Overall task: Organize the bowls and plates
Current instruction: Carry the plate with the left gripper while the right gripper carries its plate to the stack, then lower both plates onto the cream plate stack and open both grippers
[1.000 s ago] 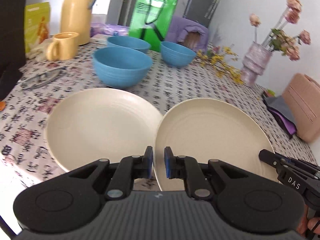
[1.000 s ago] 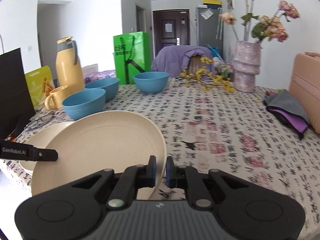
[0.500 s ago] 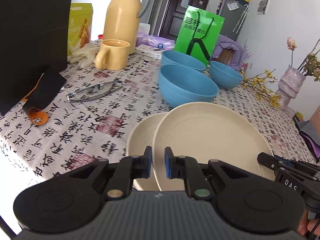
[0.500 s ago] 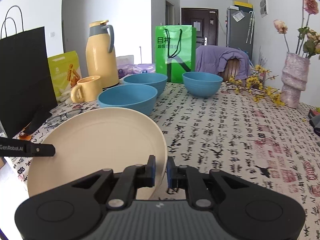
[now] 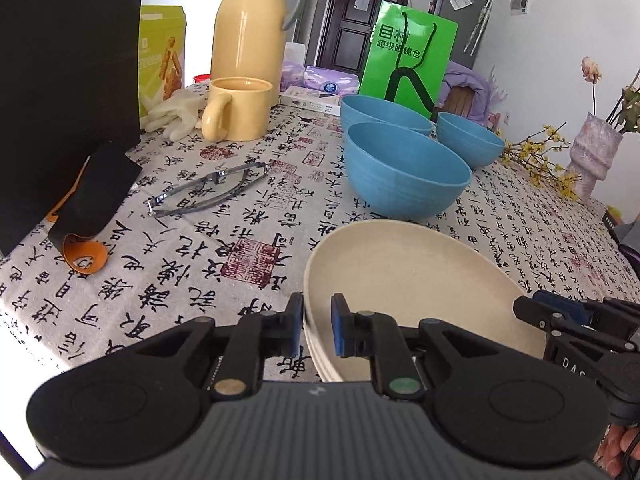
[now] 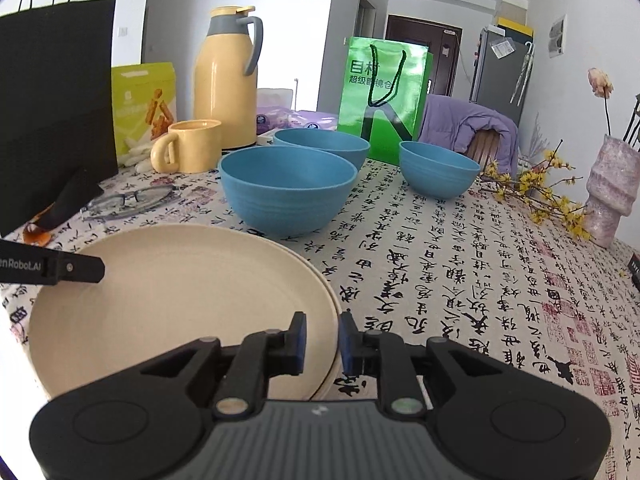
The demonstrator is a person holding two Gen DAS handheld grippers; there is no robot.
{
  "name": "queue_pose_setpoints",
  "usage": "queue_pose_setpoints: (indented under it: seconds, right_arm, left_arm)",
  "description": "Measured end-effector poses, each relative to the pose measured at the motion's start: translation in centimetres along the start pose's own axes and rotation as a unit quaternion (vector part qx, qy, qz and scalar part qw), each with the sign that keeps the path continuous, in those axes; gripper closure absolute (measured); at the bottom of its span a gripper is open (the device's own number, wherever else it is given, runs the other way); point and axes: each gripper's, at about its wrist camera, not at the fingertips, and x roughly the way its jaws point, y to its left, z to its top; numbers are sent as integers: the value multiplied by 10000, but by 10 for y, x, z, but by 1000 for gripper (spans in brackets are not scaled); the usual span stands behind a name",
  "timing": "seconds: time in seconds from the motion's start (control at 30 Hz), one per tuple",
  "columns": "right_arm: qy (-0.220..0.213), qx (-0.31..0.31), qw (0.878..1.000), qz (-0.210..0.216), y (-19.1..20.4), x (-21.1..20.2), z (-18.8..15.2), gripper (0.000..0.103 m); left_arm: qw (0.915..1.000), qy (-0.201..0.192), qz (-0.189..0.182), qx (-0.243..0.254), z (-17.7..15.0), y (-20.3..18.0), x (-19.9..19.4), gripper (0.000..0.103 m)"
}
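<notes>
Both cream plates had come together since a second earlier, the top plate now stacked on the lower plate. Left gripper and right gripper straddled opposite rims, jaws parted, released. Nearest blue bowl lay at twelve o'clock, roughly equidistant from both.

The top plate now lies stacked on the lower plate.
</notes>
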Motion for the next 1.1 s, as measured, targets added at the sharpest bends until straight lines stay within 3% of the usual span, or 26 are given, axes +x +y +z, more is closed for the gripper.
queue_pose_setpoints:
  seconds: [0.33,0.63,0.93,1.03,1.1]
  right_arm:
    - [-81,-8,10000,-39,0,2,-2,84]
    - [-280,113,9995,93,-6,-20,-2,85]
    - [-429,302,9979,389,-23,-69,-12,77]
    - [-493,330,9974,402,-27,-89,-25,73]
    - [-518,376,9971,407,-29,-104,-36,65]
  left_arm:
    - [9988,-228,111,424,-8,-6,4,88]
    - [9979,-232,263,551,-11,-13,0,87]
    - [9968,-594,15,528,-15,-20,-59,86]
    - [9964,-606,-120,583,-29,-28,-77,82]
    - [9965,-564,-228,568,-42,-33,-87,68]
